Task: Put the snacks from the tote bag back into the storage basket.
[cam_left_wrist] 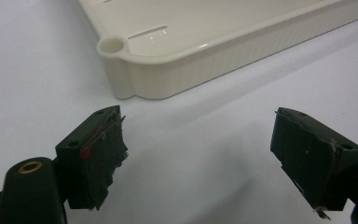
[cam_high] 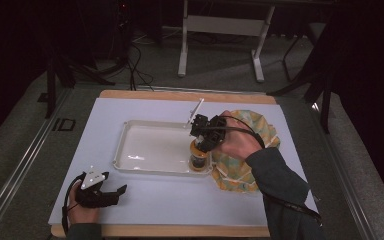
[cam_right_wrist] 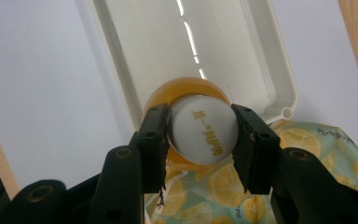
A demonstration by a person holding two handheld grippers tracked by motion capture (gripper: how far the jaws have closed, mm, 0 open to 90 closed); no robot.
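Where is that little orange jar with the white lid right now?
In the high view the orange jar stands at the white tray's near right corner, beside the lemon-print cloth, with the right gripper clamped on its white lid.

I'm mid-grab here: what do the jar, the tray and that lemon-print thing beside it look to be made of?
Jar: amber, see-through body, glass or clear plastic, can't tell which; its white cap looks like smooth plastic with printed gold lettering. Tray: cream moulded plastic, glossy inside, finely ribbed outer wall. Lemon-print piece: soft cloth or coated fabric, judging by its folds.
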